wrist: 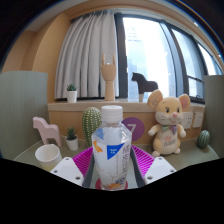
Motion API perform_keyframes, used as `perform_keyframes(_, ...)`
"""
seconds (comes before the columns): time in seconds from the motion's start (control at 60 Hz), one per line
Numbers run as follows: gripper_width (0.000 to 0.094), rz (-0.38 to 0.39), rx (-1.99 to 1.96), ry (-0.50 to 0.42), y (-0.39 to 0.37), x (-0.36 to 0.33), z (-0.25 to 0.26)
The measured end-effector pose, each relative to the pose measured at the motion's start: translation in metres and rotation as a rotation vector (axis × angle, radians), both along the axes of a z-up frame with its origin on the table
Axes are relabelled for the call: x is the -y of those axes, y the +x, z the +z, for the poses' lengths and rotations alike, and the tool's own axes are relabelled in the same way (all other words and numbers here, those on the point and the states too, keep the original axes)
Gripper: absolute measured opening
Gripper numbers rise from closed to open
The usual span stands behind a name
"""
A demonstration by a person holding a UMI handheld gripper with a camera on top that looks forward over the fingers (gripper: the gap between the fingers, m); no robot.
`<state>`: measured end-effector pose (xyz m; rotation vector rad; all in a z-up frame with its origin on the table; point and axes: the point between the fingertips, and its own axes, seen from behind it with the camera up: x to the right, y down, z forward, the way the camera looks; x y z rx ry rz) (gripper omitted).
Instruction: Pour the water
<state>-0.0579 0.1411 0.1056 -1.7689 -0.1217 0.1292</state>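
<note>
Gripper (112,176) clamped on water bottle (111,148) mid-body; thin plastic likely flexes and slips, so keep grip low, near label.

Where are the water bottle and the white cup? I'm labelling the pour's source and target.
water bottle (111,148): gripper view, middle of its label, between the fingers.
white cup (47,155): gripper view, its outer wall, on the table beside the bottle.

A wide window (150,55) with white curtains (85,55) lets in daylight. On its wooden sill (120,103) stand a small plant (71,93) and a dark horse figure (144,82).
</note>
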Motion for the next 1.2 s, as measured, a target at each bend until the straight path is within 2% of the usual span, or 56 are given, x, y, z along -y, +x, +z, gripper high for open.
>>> perform_keyframes(0.117,0.0871,-0.010,0.006,-0.042,0.005,0.017,-0.011)
perform_keyframes(0.167,0.0846,-0.010,0.010,-0.050,0.007,0.031,-0.015)
perform_keyframes(0.55,0.0854,-0.004,0.013,-0.122,-0.014,0.185,-0.039)
perform_keyframes(0.817,0.0862,0.049,0.010,-0.088,-0.039,0.259,-0.001)
perform_keyframes(1.2,0.0857,0.019,0.018,-0.027,-0.012,0.310,0.051)
